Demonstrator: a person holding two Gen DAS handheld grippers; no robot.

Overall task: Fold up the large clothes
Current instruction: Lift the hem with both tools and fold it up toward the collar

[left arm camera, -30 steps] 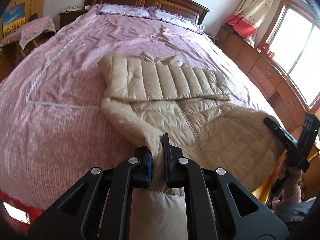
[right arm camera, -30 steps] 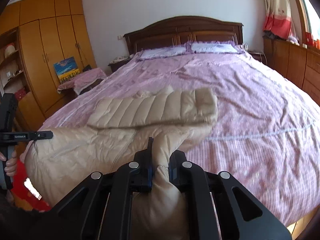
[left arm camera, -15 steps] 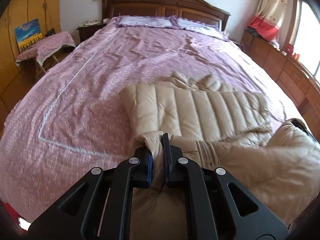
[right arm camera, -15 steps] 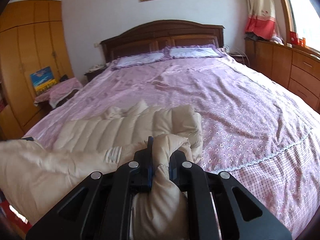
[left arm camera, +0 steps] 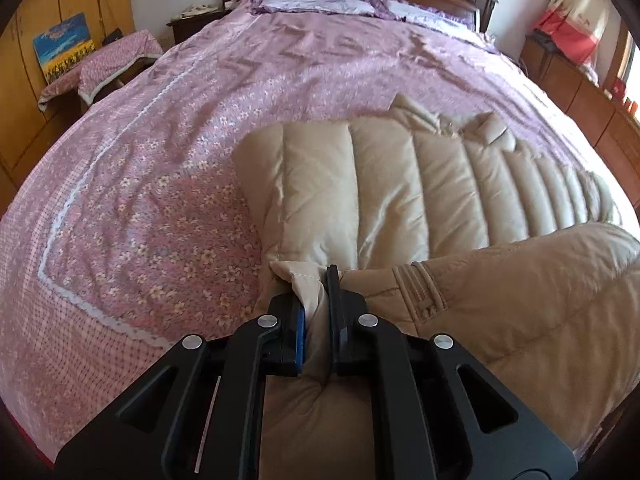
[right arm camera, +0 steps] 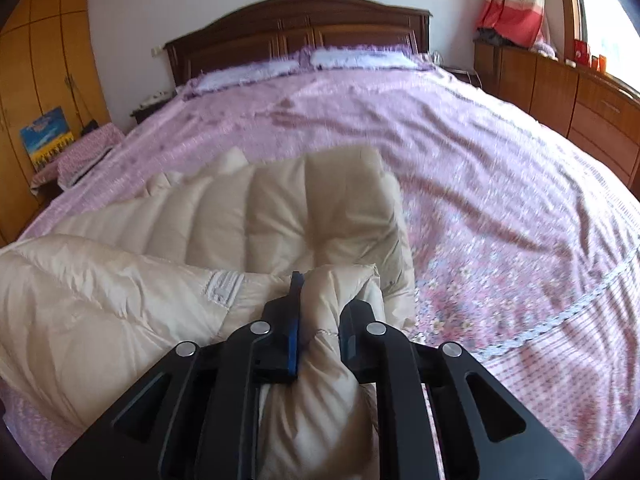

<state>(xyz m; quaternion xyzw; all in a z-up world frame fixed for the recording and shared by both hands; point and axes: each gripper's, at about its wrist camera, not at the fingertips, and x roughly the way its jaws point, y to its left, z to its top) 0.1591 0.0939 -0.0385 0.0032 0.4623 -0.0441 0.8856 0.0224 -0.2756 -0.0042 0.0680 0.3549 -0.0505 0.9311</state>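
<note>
Clearly both claws have hold of the beige down jacket (left arm camera: 400, 184), which lies on the near half of the bed with its quilted upper part spread flat across the bedspread and its lower part lifted and carried over toward it. Seen from the left wrist, the left gripper (left arm camera: 318, 304) has its jaws pressed nearly together on a thin corner of the jacket's hem, the fabric bunching up between the blue-lined pads and spilling back under the claw; a ribbed loop of the jacket sits just right of the jaws. Seen from the right wrist, the right gripper (right arm camera: 320, 312) pinches a thicker, puffier fold of the same jacket (right arm camera: 280, 216) — its jaws have just been opening a little, yet the padding still fills the gap and both pads press on it. Ahead of each claw, the quilted panel runs crosswise, its near edge touching the lifted fold. Under it all is a purple floral bedspread (left arm camera: 168, 152) with a white lace trim, rumpled toward the headboard (right arm camera: 296, 32), where two pillows (right arm camera: 360, 58) lie side by side. Yellow wooden wardrobes (right arm camera: 36, 64) stand on the left — a small painting (left arm camera: 64, 46) leans against them — and low wooden drawers (right arm camera: 580, 100) line the right wall under a bright window with a red-and-cream curtain (right arm camera: 512, 4).
</note>
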